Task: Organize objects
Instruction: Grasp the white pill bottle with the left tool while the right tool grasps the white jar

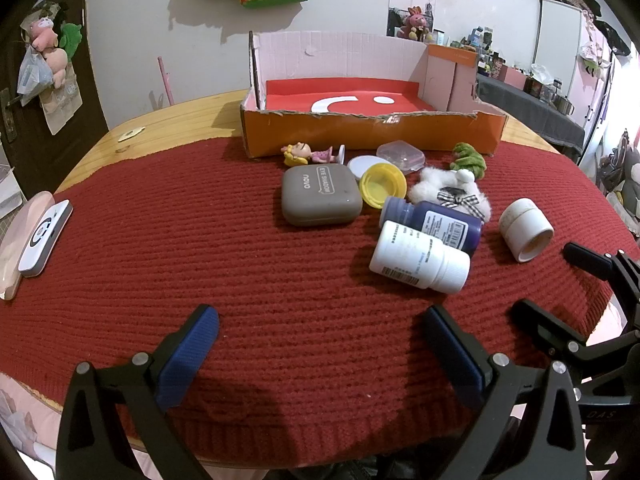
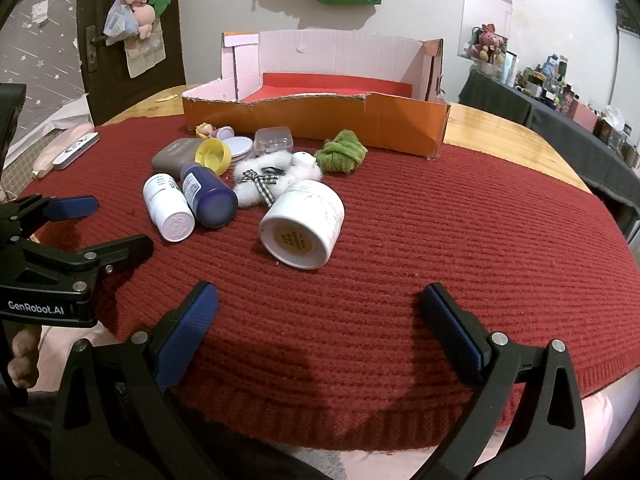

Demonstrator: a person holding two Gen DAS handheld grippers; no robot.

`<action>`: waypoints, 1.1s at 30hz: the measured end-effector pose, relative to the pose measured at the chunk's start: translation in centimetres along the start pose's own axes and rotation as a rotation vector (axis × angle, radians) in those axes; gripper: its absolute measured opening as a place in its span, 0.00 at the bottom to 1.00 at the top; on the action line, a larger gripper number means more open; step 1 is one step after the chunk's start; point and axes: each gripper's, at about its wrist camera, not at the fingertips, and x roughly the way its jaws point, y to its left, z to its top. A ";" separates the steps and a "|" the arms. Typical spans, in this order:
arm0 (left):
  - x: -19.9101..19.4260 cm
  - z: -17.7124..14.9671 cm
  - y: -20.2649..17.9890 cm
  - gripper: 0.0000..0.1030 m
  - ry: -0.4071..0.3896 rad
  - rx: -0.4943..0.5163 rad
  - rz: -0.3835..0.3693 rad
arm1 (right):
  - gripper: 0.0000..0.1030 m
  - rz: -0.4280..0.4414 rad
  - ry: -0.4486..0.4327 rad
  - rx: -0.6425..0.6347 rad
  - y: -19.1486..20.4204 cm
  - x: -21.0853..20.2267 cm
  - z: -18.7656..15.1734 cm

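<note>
Holding both tools low over the near edge of the red knitted cloth (image 1: 200, 248), we have nothing in either one. Our left gripper (image 1: 320, 344) has its blue-padded fingers spread wide above bare cloth, and our right gripper (image 2: 320, 328) is spread just as wide, also over bare cloth.

Farther along the cloth lies the cluster we are sorting. A white plastic pill bottle (image 1: 418, 258) lies on its side, touching a dark blue plastic bottle (image 1: 432, 224) that lies just behind it. To the right of these, apart from them, a squat white ceramic jar (image 1: 526, 230) is tipped over with its base towards the right gripper. Left of the bottles sits a grey rounded eyeshadow case (image 1: 320, 194), and beside it a yellow plastic cap (image 1: 382, 184) rests against a round white lid (image 1: 362, 165). A white fluffy hair piece with a checked bow (image 1: 452, 194) lies behind the blue bottle, with a green knitted scrunchie (image 1: 470, 158) and a clear plastic square box (image 1: 400, 155) farther back. A small doll figure in pink (image 1: 308, 153) lies at the far left of the group.

Behind everything stands the orange cardboard box with a red lining (image 1: 372, 130), open at the top, holding none of these things. At the far left edge of the cloth rests a white remote control (image 1: 44, 236) on the wooden table (image 1: 168, 120).
</note>
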 end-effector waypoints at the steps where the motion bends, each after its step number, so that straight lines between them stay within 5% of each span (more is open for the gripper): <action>1: 0.0 -0.1 -0.1 1.00 0.000 0.000 0.000 | 1.00 0.000 -0.001 0.001 0.0 0.0 0.0; 10: -0.1 -0.1 -0.2 0.98 0.000 0.011 0.007 | 0.93 0.010 0.002 -0.006 0.0 -0.3 0.1; 17: -0.7 0.1 -0.8 0.87 -0.006 0.042 -0.001 | 0.63 0.036 -0.004 0.040 -1.1 -0.7 0.7; 21: -0.8 0.2 -1.2 0.80 -0.006 0.054 -0.012 | 0.55 0.047 -0.007 0.044 -1.3 -0.8 1.1; 33: -0.7 0.5 -2.3 0.79 0.004 0.069 -0.077 | 0.47 0.076 -0.014 0.017 -0.6 -0.4 2.0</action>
